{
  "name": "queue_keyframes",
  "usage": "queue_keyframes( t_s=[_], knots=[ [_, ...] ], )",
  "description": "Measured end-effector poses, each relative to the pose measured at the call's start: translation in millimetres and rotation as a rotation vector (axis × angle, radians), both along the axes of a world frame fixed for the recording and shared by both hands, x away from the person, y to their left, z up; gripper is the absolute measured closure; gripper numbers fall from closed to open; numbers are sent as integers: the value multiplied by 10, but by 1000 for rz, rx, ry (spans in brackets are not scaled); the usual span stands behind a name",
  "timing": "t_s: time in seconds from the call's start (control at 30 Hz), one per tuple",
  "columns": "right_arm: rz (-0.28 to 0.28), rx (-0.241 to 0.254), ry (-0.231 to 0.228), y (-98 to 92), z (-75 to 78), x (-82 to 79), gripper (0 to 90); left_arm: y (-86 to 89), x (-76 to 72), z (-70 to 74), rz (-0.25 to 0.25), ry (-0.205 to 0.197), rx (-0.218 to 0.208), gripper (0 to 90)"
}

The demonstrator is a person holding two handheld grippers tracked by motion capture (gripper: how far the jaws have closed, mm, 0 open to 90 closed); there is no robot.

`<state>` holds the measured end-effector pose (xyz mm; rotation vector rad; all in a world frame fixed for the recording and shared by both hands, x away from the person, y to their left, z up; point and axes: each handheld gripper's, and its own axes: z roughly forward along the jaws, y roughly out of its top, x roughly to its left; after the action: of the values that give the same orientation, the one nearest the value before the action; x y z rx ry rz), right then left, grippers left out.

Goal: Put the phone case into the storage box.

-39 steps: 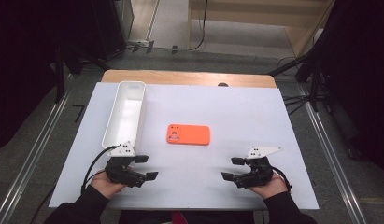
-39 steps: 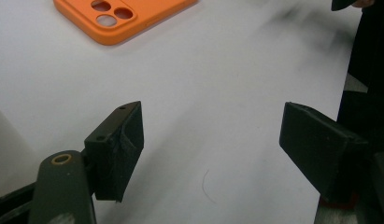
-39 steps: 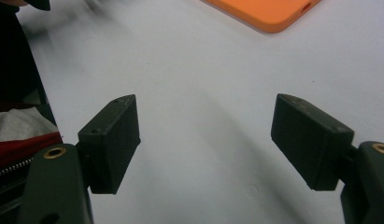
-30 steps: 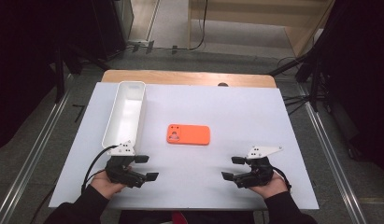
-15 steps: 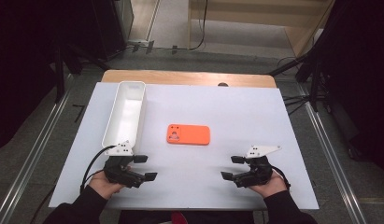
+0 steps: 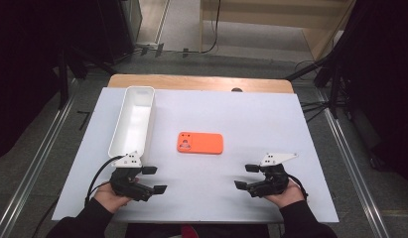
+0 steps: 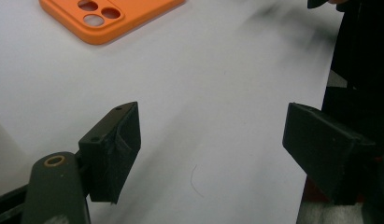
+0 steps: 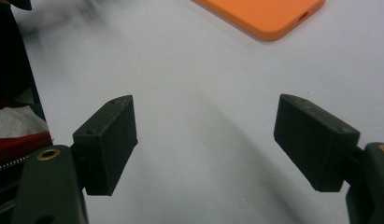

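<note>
Now both tools, left tool (image 6: 152, 179) and right tool (image 6: 246, 176), sit wide open and empty; reach slowly and straight to the orange phone case (image 6: 200, 143).

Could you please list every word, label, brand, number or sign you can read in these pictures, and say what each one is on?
There is no readable text.
Orange phone case: plain, with camera cut-outs and no logo or lettering in the left gripper view.
White tray: unmarked.
White table cover: blank.
Left gripper and right gripper: no markings legible.
</note>
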<state>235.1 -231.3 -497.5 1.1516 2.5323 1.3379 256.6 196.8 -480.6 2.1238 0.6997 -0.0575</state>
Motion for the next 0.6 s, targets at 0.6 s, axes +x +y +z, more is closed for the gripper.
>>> queue_keyframes(
  t_s=[0.6],
  knots=[
    [-12,-7,-1,-19,4,29,201,2,-18,-6,-5,1,8,196]
  ],
)
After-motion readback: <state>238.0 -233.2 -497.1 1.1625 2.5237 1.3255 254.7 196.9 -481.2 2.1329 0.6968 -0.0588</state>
